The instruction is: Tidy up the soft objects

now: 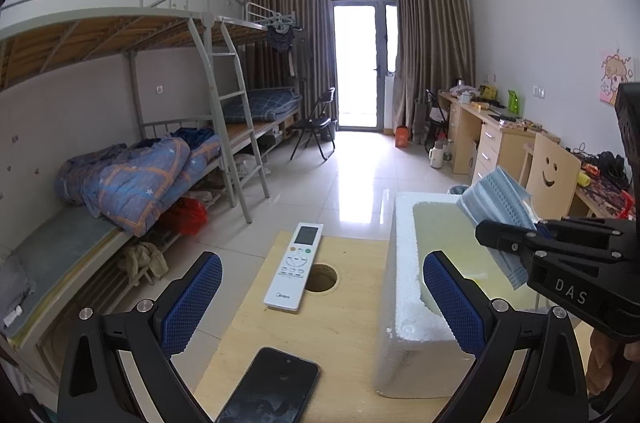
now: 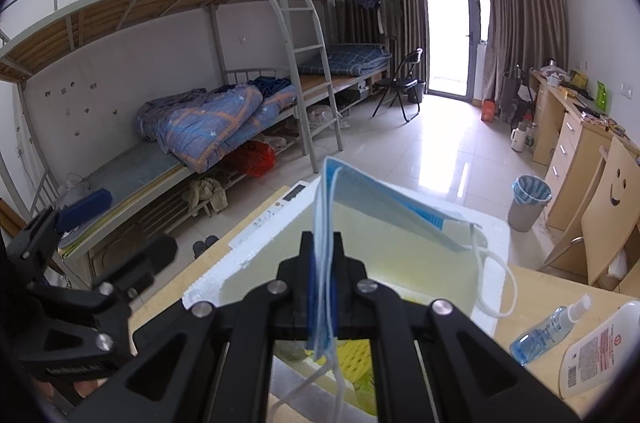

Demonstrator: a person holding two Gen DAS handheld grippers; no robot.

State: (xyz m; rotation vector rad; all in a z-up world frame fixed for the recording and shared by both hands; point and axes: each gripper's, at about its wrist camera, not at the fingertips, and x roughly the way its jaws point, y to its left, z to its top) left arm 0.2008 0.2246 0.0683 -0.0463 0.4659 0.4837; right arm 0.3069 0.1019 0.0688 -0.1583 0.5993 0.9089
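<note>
Blue pleated face masks (image 2: 332, 243), clamped in our right gripper (image 2: 322, 263), hang over white foam box (image 1: 404, 263), not yet dropped; left gripper (image 1: 320, 299) spread, empty.

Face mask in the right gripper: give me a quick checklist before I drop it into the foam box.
1. Right gripper shut on the face mask: ok.
2. Mask above the foam box opening: ok.
3. Left gripper open, clear of the mask: ok.
4. Ear loop hanging over the box rim, may snag: not ok.
5. Room in the box, yellow item at the bottom: cannot tell.
</note>
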